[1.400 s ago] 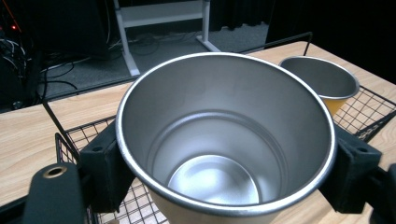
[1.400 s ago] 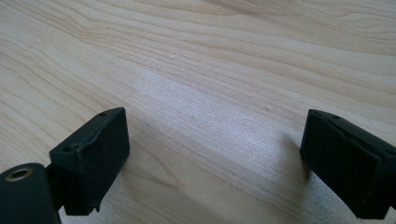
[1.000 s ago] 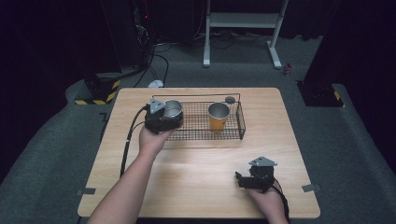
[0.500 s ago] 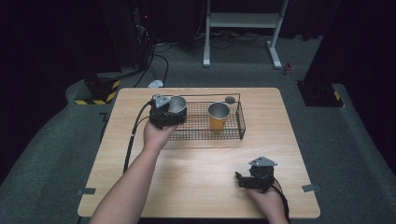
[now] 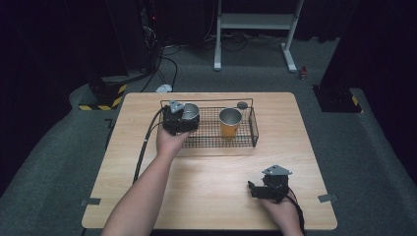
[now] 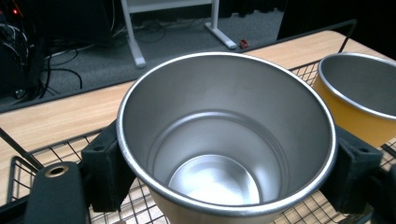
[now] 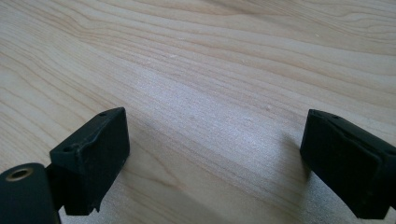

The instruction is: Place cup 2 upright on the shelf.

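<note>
High view | cups x2: 1 silver cup [image 5: 191, 111] clamped in L gripper [image 5: 178, 119] fingers, 1 orange cup [image 5: 230, 122] | basket [image 5: 253, 129] x1 | R gripper [image 5: 252, 189] fingers apart

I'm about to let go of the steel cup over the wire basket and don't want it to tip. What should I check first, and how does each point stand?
1. Grip: left gripper has its jaws clamped on both sides of the steel cup: ok.
2. Cup upright, mouth up: ok.
3. Cup over the wire basket, at its left end: ok.
4. Clear of the orange cup; a gap shows between them: ok.
5. Cup base resting on the mesh: cannot tell, the base is hidden.
6. Right gripper out of the way, open and empty over the table: ok.
</note>
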The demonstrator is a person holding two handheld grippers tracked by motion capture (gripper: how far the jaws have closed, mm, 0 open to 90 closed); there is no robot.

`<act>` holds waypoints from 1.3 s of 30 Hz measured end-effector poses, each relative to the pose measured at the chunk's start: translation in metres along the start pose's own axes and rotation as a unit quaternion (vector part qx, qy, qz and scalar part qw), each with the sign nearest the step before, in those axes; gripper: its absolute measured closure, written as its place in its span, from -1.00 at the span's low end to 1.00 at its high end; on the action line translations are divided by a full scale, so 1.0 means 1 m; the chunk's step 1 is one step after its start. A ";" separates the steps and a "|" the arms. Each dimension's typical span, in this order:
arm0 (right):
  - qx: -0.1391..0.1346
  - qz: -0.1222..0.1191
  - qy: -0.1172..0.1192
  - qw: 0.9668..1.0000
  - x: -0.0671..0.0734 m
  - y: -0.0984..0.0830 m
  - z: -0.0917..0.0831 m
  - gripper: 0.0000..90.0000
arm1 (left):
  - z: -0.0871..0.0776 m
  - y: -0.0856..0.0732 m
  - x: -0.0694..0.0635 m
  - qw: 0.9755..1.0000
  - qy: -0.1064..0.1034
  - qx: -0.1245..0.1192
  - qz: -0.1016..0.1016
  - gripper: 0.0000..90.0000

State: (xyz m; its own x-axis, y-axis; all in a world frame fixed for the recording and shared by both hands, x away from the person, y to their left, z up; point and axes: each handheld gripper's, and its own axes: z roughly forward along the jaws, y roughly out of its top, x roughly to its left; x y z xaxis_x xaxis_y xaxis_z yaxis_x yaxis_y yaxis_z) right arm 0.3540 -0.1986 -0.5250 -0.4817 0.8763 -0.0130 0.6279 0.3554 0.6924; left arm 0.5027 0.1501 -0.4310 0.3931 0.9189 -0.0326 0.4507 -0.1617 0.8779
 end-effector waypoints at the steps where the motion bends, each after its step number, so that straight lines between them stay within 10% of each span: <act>1: 0.000 0.000 0.000 1.000 0.000 0.000 0.000 -0.82 | 0.000 0.000 0.000 1.000 0.000 0.000 0.000 -0.58; 29: 0.000 0.000 0.000 1.000 0.000 0.000 0.000 -0.82 | 0.031 -0.024 0.012 0.993 0.037 0.100 -0.041 -0.58; 39: 0.000 0.000 0.000 1.000 0.000 0.000 0.000 -0.82 | 0.036 -0.026 0.011 0.991 0.046 0.121 -0.024 -0.58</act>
State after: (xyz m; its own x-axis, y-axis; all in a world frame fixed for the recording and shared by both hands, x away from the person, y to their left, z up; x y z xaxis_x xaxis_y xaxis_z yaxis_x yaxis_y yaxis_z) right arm 0.3541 -0.1986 -0.5250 -0.4817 0.8762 -0.0136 0.6275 0.3557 0.6926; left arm 0.5246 0.1511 -0.4711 0.2962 0.9549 -0.0187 0.6513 -0.1877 0.7352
